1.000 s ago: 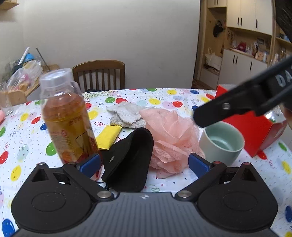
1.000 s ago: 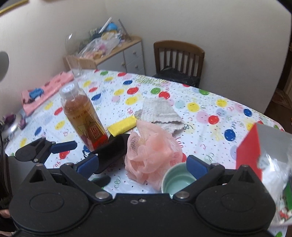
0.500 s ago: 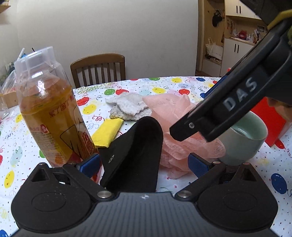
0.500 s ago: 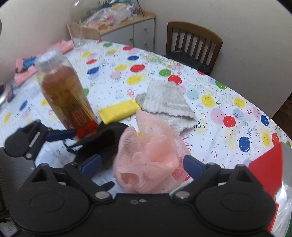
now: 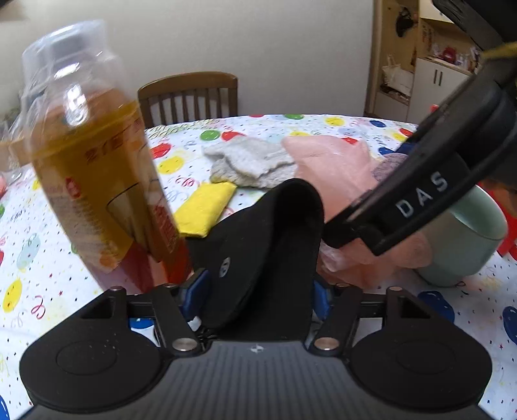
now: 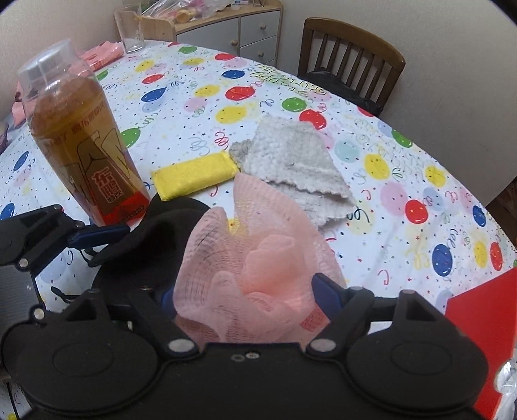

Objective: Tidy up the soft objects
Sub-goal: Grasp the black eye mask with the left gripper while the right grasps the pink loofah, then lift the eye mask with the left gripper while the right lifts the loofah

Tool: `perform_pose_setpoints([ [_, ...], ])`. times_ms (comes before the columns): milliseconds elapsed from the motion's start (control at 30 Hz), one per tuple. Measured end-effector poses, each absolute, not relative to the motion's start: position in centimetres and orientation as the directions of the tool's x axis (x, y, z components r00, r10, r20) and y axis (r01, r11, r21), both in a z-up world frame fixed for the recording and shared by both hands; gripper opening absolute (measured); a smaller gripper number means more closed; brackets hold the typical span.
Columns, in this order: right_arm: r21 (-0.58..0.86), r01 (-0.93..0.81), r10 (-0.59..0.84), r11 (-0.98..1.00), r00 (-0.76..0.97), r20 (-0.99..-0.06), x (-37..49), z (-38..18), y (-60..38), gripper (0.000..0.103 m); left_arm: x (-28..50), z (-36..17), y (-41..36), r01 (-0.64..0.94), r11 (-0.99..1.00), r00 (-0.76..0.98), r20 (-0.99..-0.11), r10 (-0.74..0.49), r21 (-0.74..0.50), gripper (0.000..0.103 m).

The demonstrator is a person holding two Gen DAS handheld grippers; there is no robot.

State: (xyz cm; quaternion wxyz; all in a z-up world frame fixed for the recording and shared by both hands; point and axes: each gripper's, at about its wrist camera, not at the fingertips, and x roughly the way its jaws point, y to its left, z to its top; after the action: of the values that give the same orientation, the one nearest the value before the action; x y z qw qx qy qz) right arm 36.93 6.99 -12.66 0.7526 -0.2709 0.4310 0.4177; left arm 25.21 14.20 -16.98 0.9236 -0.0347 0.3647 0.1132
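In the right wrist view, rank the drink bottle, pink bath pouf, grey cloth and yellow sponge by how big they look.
1. Pink bath pouf, though it sits closest to the camera, which inflates it.
2. Drink bottle and grey cloth: they look about alike, so no ranking between them.
3. Yellow sponge, clearly smallest.

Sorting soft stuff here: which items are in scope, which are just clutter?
In scope: black pouch in left claw; pink mesh pouf in right claw; yellow sponge; grey cloth.

Clutter: drink bottle, green cup, red box, glass.
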Motion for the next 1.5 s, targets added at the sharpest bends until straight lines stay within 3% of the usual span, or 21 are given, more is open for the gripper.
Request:
perform_pose_setpoints([
  [167,-0.041,-0.864,0.392,0.503,0.270,-0.880,36.9,-13.4,7.4,0.071,25.1,-17.0,14.8,-0.253,0.967,0.704,-0.685,0.188,0.005,0.048],
  [233,-0.042,-0.865,0.393,0.501,0.270,-0.879,36.7,-13.5,7.6,0.064,24.9,-16.9,15.1,-0.264,0.965,0.704,-0.685,0.190,-0.004,0.041],
  [533,-0.066,-0.865,0.405,0.497,0.299,-0.864,35.8,-13.1,7.5,0.038,24.5,-16.6,15.6,-0.282,0.959,0.703,-0.685,0.191,-0.022,0.027],
  [800,-0.066,-0.850,0.427,0.523,0.328,-0.843,34.9,-11.8,6.5,0.024,24.4,-15.8,15.6,-0.277,0.960,0.709,-0.680,0.187,-0.025,0.013],
  [1500,0.026,-0.780,0.562,0.625,0.426,-0.709,31.9,-3.8,0.0,0.022,21.7,-10.4,14.1,-0.210,0.977,0.771,-0.621,0.138,-0.045,0.009],
])
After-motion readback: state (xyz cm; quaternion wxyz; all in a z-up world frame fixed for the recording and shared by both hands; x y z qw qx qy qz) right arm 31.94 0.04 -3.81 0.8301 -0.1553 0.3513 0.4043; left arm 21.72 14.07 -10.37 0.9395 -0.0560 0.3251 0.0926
